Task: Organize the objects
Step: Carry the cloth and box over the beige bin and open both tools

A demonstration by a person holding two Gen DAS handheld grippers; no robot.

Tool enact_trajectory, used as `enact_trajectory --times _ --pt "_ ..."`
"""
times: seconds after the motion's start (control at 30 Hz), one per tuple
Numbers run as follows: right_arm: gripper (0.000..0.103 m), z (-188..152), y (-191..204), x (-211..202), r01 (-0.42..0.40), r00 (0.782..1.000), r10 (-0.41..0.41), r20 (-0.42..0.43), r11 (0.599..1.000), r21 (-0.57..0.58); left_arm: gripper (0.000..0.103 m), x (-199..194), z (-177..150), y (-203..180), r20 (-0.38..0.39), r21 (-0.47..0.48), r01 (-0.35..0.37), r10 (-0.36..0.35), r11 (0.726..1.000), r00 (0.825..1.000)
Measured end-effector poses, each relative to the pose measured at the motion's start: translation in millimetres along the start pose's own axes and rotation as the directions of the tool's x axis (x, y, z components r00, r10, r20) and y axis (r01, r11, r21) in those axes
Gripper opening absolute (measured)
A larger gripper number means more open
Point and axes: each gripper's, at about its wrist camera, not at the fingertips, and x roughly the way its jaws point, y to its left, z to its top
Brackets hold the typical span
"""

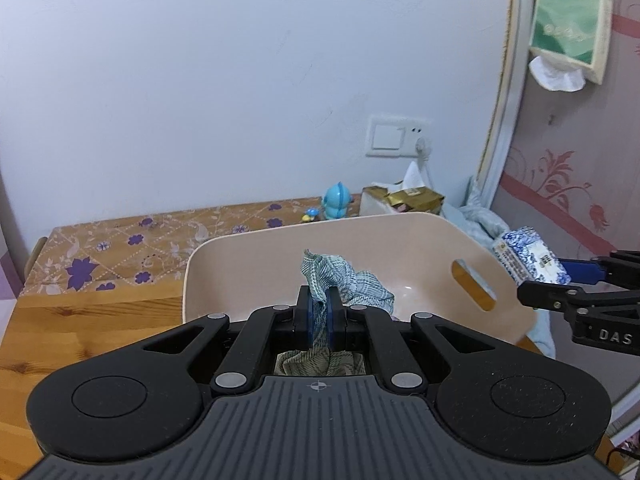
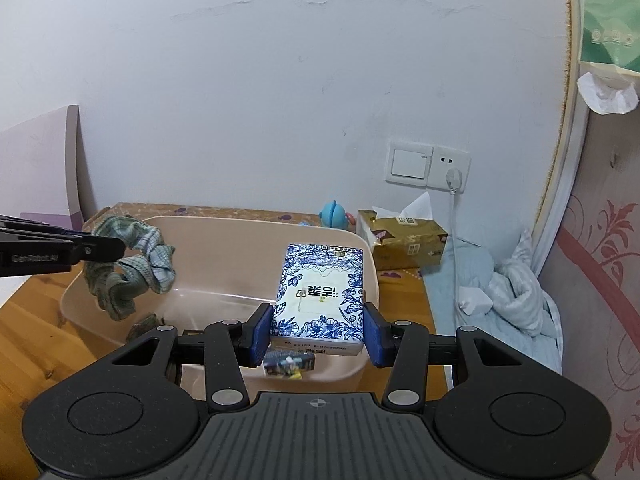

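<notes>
My left gripper [image 1: 320, 312] is shut on a crumpled green checked cloth [image 1: 340, 276], which hangs over the pink plastic tub [image 1: 256, 248]. From the right wrist, the same cloth [image 2: 132, 256] dangles from the left gripper [image 2: 116, 250] above the tub's left side [image 2: 80, 288]. My right gripper [image 2: 318, 334] is shut on a blue-and-white flowered tissue pack [image 2: 320, 292], held level over the tub's right part. The left wrist view has that pack [image 1: 528, 258] at the right, above the tub's rim. A small dark packet [image 2: 290, 364] lies in the tub below the pack.
The tub stands on a wooden table [image 1: 80, 320] with a flowered cloth [image 1: 120, 248] by a white wall. Behind it are a blue toy figure [image 1: 338, 200] and a gold tissue box [image 2: 404, 240]. Bedding [image 2: 516, 292] and a bed headboard [image 2: 560, 160] lie to the right.
</notes>
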Motion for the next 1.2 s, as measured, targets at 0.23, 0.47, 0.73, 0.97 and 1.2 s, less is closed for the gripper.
enact_trajectory --times 0.23,0.47,0.73,0.97,1.2 --pt "0.044 9 10 32 -0.004 0.999 0.003 -0.038 1.000 -0.031 0.006 41 0 -2 -0.071 0.059 -0.036 0.040 0.998 0.997" --pt "0.044 14 15 60 -0.012 0.997 0.008 -0.076 0.999 -0.049 0.006 68 -5 -3 -0.146 0.101 -0.046 0.061 0.994 0.987" --pt "0.044 14 24 85 -0.027 0.989 0.010 -0.151 0.994 -0.110 0.006 88 -8 -4 -0.227 0.146 -0.023 0.056 0.989 0.972" --pt "0.044 10 29 100 -0.032 0.978 0.001 -0.210 0.989 -0.142 0.006 101 -11 -2 -0.293 0.166 -0.025 0.073 0.986 0.953" --pt "0.044 10 28 112 -0.041 0.963 0.005 -0.269 0.991 -0.131 0.008 103 -13 2 -0.334 0.148 -0.026 0.075 0.989 0.939"
